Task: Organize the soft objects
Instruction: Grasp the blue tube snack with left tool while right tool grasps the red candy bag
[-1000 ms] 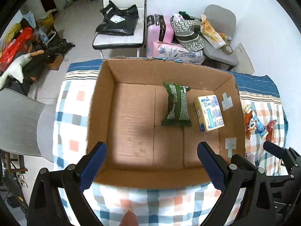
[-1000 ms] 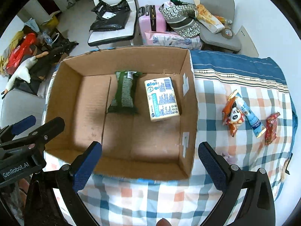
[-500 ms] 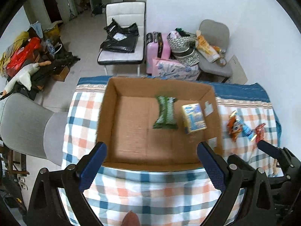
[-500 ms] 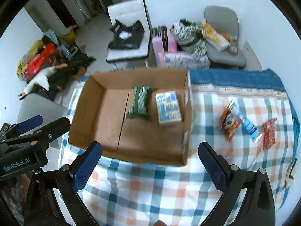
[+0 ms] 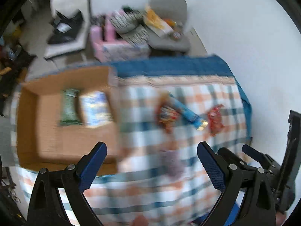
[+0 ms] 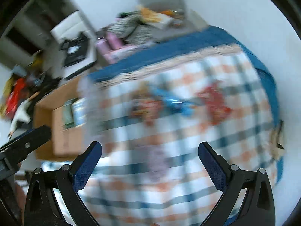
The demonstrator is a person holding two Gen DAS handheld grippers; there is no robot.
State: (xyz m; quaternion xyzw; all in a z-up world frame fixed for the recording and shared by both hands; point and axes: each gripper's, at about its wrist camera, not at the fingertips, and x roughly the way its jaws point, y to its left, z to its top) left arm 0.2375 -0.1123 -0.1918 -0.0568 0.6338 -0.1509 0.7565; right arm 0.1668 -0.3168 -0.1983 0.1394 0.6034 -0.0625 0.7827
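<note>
Both grippers, left [image 5: 151, 162] and right [image 6: 149, 160], gape wide and empty above loose snack packets [image 6: 148, 106], presumably bound for the box [image 5: 56, 131].

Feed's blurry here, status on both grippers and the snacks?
Left gripper open, empty. Right gripper open, empty. Snack packets lying on the checked cloth, outside the box. Nothing blocking.

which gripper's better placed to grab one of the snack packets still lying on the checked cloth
Probably the right gripper. In its view the orange packet, blue packet and red packet lie straight ahead between its open fingers. The left gripper, also open, sits nearer the cardboard box. Both views are blurred.
</note>
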